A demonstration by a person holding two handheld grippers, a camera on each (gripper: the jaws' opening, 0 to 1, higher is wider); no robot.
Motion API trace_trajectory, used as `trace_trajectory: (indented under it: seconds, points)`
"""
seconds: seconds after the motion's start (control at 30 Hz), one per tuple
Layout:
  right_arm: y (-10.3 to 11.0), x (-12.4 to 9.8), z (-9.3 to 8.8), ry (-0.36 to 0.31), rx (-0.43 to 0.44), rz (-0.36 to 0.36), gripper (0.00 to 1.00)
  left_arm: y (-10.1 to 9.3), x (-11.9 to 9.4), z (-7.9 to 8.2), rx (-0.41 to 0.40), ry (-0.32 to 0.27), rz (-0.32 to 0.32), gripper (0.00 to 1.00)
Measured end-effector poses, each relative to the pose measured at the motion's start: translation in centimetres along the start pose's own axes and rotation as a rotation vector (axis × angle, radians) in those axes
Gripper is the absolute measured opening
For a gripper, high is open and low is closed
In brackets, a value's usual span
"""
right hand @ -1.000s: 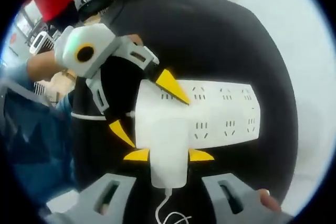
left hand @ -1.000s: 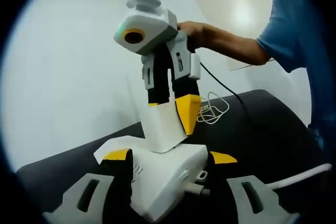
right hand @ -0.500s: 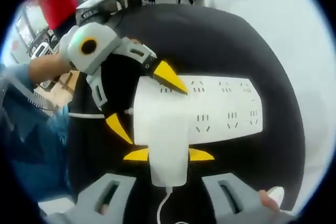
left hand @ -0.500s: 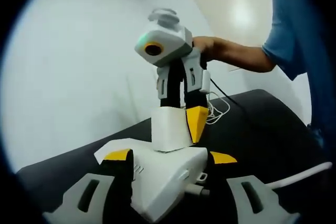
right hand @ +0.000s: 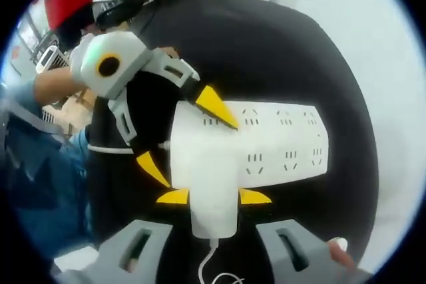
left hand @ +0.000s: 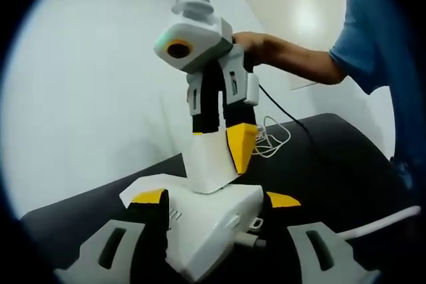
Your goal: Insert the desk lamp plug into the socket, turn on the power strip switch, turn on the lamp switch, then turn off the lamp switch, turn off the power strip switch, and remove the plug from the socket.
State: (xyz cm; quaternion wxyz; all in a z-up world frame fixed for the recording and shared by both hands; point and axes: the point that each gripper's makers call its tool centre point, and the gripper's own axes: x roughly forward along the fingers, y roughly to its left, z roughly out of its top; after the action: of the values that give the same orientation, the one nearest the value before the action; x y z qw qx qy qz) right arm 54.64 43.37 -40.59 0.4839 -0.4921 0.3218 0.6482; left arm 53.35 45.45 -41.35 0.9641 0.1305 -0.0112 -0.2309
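The white power strip [right hand: 286, 141] lies on a black table [right hand: 266, 51]. My right gripper [right hand: 214, 196] is shut on the white lamp plug [right hand: 213, 164], which sits on the strip near its left end. My left gripper [right hand: 184, 138] comes in from the left, its yellow-tipped jaws closed across that end. In the left gripper view, my left gripper [left hand: 216, 199] clamps the strip's end [left hand: 213, 227]. There the right gripper [left hand: 216, 151] reaches down from above, holding the plug [left hand: 208, 164] and leaning left. Whether the pins are seated is hidden.
A thin white lamp cable [left hand: 269, 139] lies coiled on the table [left hand: 333, 157] beyond the strip. The strip's thick white cord [left hand: 379, 225] runs off to the right. A person's arm [left hand: 293, 61] holds the right gripper. A white wall stands close behind the table.
Half a second ago the right gripper stood more upright with the plug; it has tilted back to the left. The left gripper has kept the strip still.
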Motion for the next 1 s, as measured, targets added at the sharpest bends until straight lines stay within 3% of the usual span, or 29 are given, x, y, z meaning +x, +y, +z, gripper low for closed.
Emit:
trace_trajectory:
  seconds: [0.17, 0.27, 0.37, 0.4, 0.53, 0.67, 0.8, 0.93, 0.97, 1.0]
  points:
    - [0.2, 0.2, -0.6, 0.010, 0.004, -0.003, 0.25, 0.1, 0.1, -0.1, 0.001, 0.000, -0.001, 0.54]
    - [0.2, 0.3, -0.8, -0.064, 0.043, 0.000, 0.25, 0.1, 0.1, -0.1, 0.003, -0.002, -0.005, 0.54]
    - [0.1, 0.7, -1.7, -0.095, 0.052, 0.006, 0.25, 0.1, 0.1, -0.1, 0.005, -0.001, -0.004, 0.54]
    - [0.1, 0.7, -1.1, -0.143, 0.064, 0.003, 0.25, 0.0, 0.1, -0.1, 0.007, -0.001, -0.005, 0.54]
    - [0.1, 1.2, -1.9, -0.134, 0.068, 0.002, 0.25, 0.1, 0.1, -0.1, 0.007, 0.000, -0.005, 0.54]
    - [0.0, 1.1, -1.7, -0.182, 0.080, 0.004, 0.25, 0.1, 0.1, -0.1, 0.009, -0.001, -0.003, 0.54]
    - [-0.2, 1.0, -1.4, -0.166, 0.071, 0.005, 0.25, 0.1, 0.0, -0.1, 0.005, -0.001, -0.003, 0.54]
    - [0.0, 0.6, -0.9, -0.115, 0.060, -0.007, 0.25, -0.2, 0.0, 0.2, 0.005, -0.001, -0.003, 0.54]
    - [-0.1, 0.4, -1.2, -0.069, 0.054, -0.008, 0.25, -0.4, 0.0, 0.3, 0.005, -0.001, -0.002, 0.54]
    - [0.1, 0.0, -0.5, -0.093, 0.073, -0.003, 0.25, -0.5, 0.0, 0.4, 0.005, 0.001, -0.002, 0.54]
